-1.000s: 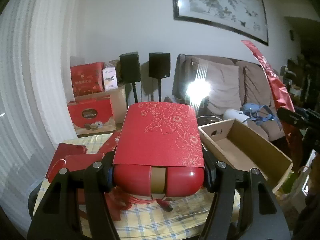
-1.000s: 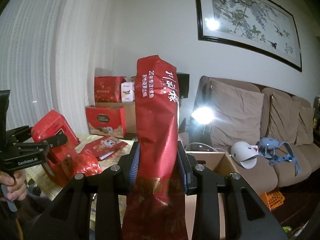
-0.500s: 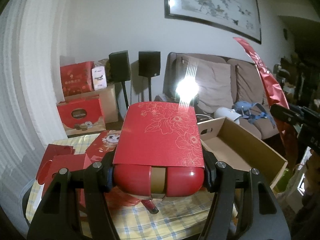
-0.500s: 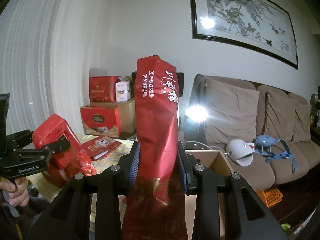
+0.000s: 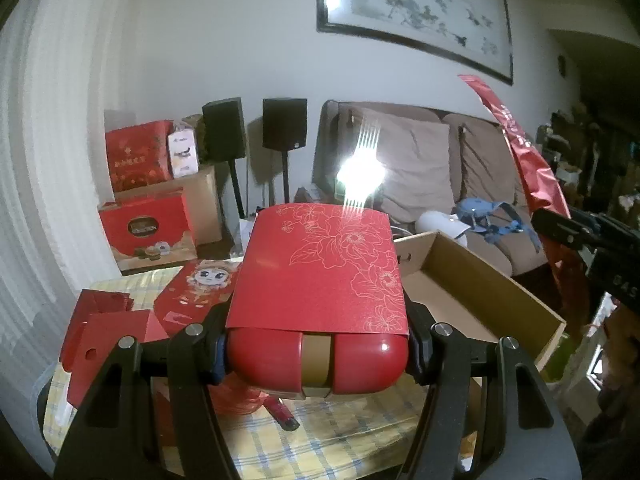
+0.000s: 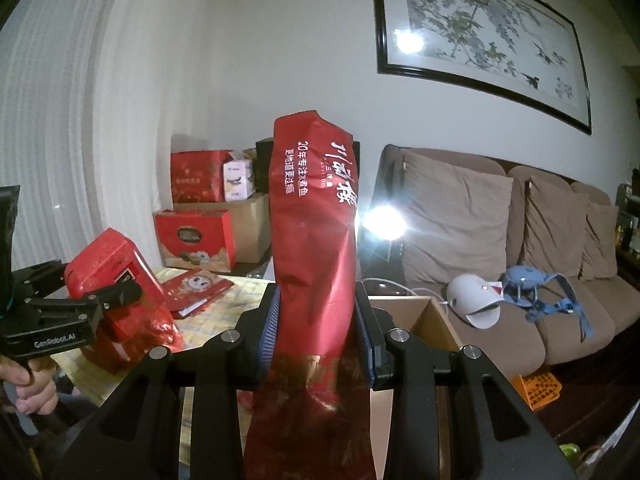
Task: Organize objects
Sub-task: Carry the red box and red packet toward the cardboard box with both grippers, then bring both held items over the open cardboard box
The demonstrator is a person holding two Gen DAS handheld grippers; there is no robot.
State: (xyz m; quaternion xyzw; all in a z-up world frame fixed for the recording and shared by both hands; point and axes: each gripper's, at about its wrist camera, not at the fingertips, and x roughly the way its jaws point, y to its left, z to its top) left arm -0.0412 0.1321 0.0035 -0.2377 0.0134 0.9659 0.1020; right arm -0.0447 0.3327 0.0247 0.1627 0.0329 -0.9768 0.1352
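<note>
Beside the cardboard box (image 5: 480,280), above the desk (image 5: 320,432), left gripper (image 5: 316,344) jaws clamp a rigid, likely slippery red case (image 5: 320,280) across its sides; right gripper (image 6: 318,332) jaws pinch a soft foil pouch (image 6: 316,220) mid-body.

Red box (image 5: 320,276), gold flowers; yellow-checked tablecloth (image 5: 344,432).

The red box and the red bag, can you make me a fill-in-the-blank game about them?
1. The left gripper is shut on a red box with gold ____ drawn on its sleeve.
2. The right gripper is shut on a tall red ____ with white writing.
3. The open cardboard box on the table is ____ inside.
4. A framed ____ hangs on the wall above the sofa.

Missing words: flowers; bag; empty; painting
</note>
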